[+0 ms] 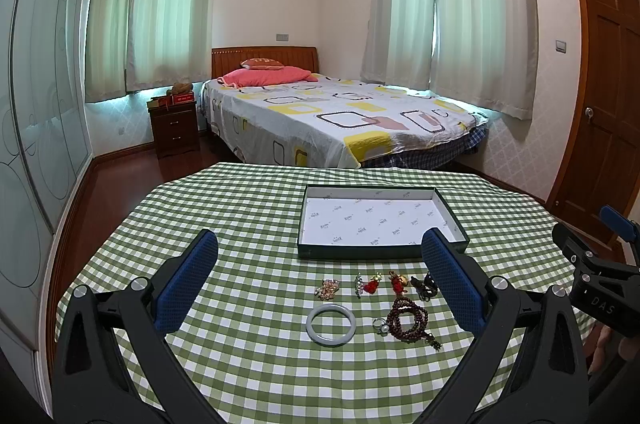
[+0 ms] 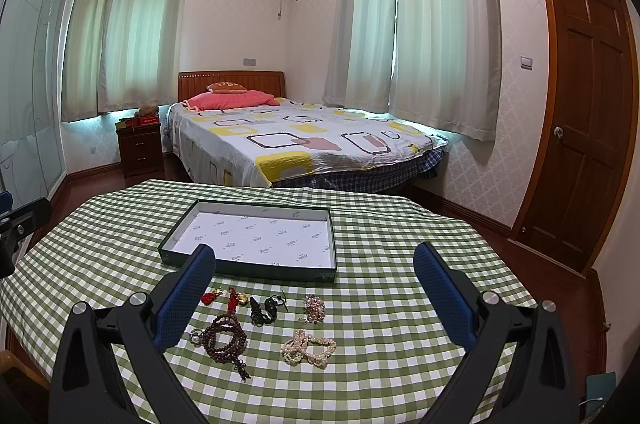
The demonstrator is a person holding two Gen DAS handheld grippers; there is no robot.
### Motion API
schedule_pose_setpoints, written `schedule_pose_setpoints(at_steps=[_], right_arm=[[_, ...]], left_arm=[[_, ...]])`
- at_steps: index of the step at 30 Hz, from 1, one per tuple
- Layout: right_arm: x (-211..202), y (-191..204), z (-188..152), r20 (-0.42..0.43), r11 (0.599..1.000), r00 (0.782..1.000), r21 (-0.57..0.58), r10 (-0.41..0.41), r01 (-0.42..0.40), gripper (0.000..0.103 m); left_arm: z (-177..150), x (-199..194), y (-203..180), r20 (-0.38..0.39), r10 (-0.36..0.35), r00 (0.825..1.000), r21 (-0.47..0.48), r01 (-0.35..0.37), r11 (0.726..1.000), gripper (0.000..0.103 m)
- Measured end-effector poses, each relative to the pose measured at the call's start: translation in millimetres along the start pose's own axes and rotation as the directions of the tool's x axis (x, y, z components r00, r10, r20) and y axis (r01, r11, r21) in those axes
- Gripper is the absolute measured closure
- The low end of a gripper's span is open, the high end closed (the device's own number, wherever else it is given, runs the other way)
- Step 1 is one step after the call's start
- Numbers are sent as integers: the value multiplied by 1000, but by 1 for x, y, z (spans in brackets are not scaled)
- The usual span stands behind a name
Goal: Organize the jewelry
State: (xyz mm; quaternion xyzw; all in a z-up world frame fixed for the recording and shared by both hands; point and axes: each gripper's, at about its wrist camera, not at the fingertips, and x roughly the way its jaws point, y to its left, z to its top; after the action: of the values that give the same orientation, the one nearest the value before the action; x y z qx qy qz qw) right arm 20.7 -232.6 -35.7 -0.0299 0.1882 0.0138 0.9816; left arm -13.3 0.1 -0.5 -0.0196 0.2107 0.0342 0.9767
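White-lined tray (image 1: 308,224) near table's far edge empty; bangle (image 1: 331,324), beads (image 2: 224,340), pearls (image 2: 308,346) unsorted. Left gripper (image 1: 320,284), right gripper (image 2: 316,296) spread apart, holding nothing.

A shallow dark-walled tray (image 1: 362,251) with a white printed lining lies flat and holds nothing. Just in front of its near wall runs a row of small pieces: a pinkish beaded cluster (image 1: 328,287), a red-and-silver charm (image 1: 368,286), a red-and-gold charm (image 1: 397,282) and a dark knotted cord piece (image 2: 266,308). Nearer than that row lie a pale jade bangle (image 1: 331,324) lying flat, a small ring (image 1: 380,325) touching a coiled brown bead string (image 1: 408,320), and a heaped pearl strand (image 2: 308,347)
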Motion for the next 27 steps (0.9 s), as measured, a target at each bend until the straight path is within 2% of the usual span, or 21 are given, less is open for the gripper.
schedule_pose_setpoints(at_steps=[18, 24, 27], right_arm=[[0, 1, 1, -11, 1000, 1000, 2, 13, -13, 6], [22, 1, -14, -37, 999, 999, 7, 36, -36, 6], [40, -1, -29, -64, 999, 997, 11, 43, -42, 6]], left_arm=[[-5, 6, 5, -11, 5, 1000, -3, -5, 1000, 4], [-18, 31, 6, -35, 29, 999, 11, -28, 1000, 4], [-30, 50, 7, -71, 28, 997, 13, -27, 1000, 4]])
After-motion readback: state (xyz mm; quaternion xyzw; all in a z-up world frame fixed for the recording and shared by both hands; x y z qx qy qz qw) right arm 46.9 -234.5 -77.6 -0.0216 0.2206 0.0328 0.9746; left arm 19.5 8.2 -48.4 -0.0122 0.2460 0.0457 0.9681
